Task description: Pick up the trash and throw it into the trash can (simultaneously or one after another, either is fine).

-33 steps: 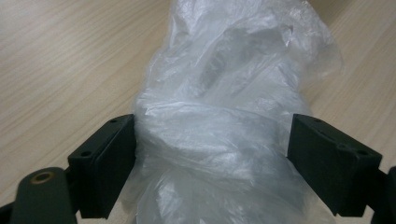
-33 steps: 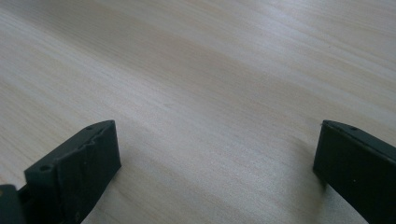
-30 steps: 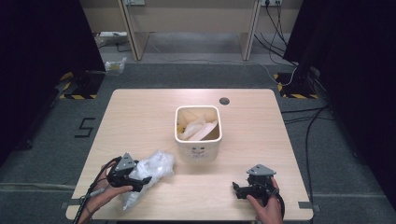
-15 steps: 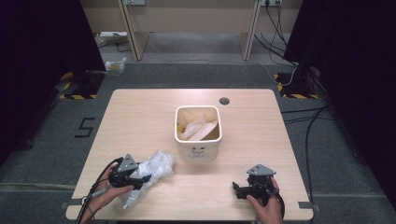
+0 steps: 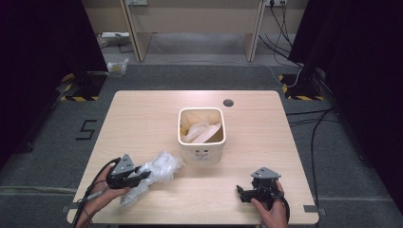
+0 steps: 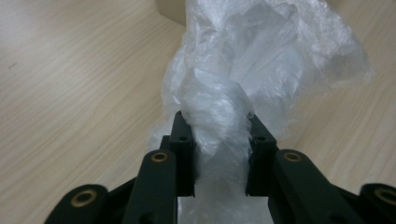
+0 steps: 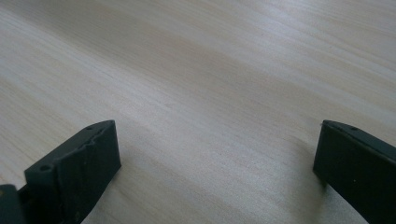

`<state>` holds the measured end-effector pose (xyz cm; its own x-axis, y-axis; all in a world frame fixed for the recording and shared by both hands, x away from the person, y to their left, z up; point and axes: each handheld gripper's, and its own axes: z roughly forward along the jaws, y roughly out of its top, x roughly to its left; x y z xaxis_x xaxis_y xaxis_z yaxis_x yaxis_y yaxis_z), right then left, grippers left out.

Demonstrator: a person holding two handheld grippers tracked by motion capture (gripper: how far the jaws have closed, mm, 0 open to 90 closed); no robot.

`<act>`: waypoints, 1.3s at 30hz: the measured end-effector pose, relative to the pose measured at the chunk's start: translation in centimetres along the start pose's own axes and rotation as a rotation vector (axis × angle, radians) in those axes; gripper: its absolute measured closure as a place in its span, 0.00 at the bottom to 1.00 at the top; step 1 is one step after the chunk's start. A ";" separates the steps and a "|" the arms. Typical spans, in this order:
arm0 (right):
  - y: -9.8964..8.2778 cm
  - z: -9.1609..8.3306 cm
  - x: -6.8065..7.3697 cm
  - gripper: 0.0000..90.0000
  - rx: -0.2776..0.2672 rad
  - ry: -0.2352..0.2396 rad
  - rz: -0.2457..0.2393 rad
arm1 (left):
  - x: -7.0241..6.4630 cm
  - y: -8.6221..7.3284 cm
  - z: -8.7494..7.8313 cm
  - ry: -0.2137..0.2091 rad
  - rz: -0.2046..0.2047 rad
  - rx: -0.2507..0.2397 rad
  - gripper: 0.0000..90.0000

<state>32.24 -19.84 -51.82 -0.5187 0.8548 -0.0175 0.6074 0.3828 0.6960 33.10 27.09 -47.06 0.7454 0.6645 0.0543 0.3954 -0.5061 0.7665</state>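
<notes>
1. The left claw (image 5: 142, 176) pinched a crumpled clear plastic bag (image 5: 154, 172); its jaws had just been closing, and in the left gripper view the bunched film (image 6: 219, 121) sat squeezed between both black pads.
2. The bag lay on the desk (image 5: 142, 123), just beside the cream bin (image 5: 202, 135) on the bin's near-left side, its far end close to the bin's front wall.
3. The bin stood upright about mid-desk and held pale crumpled paper or wrapping (image 5: 202, 132).
4. A small dark marking showed on the bin's front wall (image 5: 203, 153); it was too small to read.
5. The right claw (image 5: 241, 194) rested on the desk well apart from the bin, to its near-right, jaws spread wide with bare wood (image 7: 215, 107) between them.
6. A figure "5" (image 5: 86, 129) was marked on the grey floor, left of the bin and beyond the desk's left edge.
7. A small dark round cap (image 5: 228, 102) sat in the desktop just behind the bin, slightly to its right.
8. Yellow-and-black hazard tape (image 5: 78, 97) lay on the floor, far left of the bin.
</notes>
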 end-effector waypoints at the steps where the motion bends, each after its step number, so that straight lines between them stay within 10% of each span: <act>1: 0.0 0.0 0.0 0.01 0.000 0.000 0.000 | 0.1 0.1 -0.1 0.001 -0.002 -0.005 0.78; 39: 0.0 0.0 0.0 0.00 -0.001 0.003 0.002 | 4.9 9.1 -5.2 0.048 -0.021 -0.161 0.77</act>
<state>32.26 -19.83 -51.84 -0.5189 0.8547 -0.0138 0.6082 0.3805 0.6966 37.62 28.58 -36.50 0.7100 0.7013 0.0644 0.3165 -0.3994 0.8604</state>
